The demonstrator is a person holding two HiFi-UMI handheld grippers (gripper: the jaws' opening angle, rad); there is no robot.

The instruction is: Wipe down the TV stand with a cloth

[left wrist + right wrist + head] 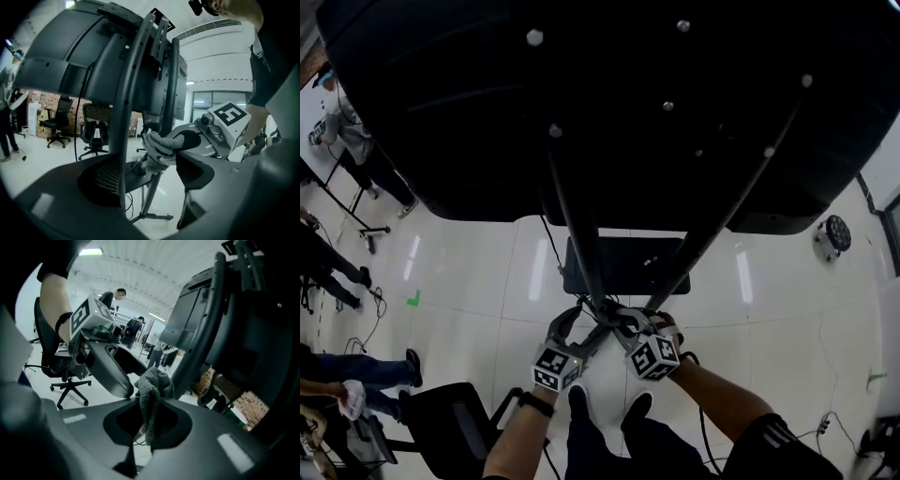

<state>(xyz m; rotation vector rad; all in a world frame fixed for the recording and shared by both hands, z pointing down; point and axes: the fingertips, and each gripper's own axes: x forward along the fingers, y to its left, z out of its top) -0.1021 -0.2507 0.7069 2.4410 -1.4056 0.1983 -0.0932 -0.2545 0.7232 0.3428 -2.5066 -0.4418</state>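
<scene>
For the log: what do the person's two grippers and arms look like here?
The left gripper and right gripper each have a grey body, dark curved jaws and a white cube with black square markers at the back. The left wrist wears a black band. The right arm has a black short sleeve with white stripes.
</scene>
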